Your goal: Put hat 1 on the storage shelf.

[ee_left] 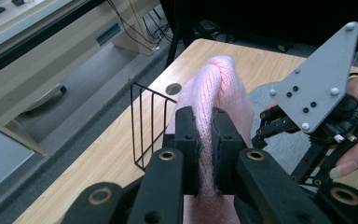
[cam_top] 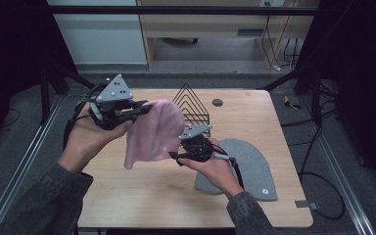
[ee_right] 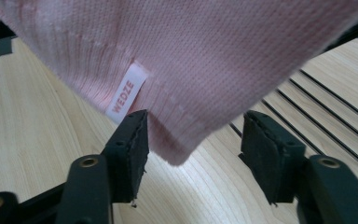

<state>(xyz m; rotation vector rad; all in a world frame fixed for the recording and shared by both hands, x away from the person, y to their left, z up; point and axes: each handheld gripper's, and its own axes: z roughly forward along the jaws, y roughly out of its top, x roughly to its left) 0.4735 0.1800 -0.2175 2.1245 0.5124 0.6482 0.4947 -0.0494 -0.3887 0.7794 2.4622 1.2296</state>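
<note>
Item: pink knit beanie [cam_top: 152,131], held above the table [cam_top: 127,196], long axis 1 to 7 o'clock. Left gripper [ee_left: 205,140] pinches its crown. Right gripper [ee_right: 193,149], jaws spread, straddles the labelled hem corner at 12 o'clock, nearer. Grey beanie [cam_top: 254,171] lies flat.

Light wood worktop [cam_top: 254,122] on a grey carpeted floor [cam_top: 14,142], flanked by metal rails [cam_top: 24,161]. Beyond: pale wooden furniture [cam_top: 200,24], black cables [cam_top: 274,44]. Dark surrounds at both sides.

A hat [cam_top: 154,129] hangs above the table [cam_top: 142,196]; a wire rack [cam_top: 192,105] stands behind it; another hat [cam_top: 257,166] lies flat to its right.
</note>
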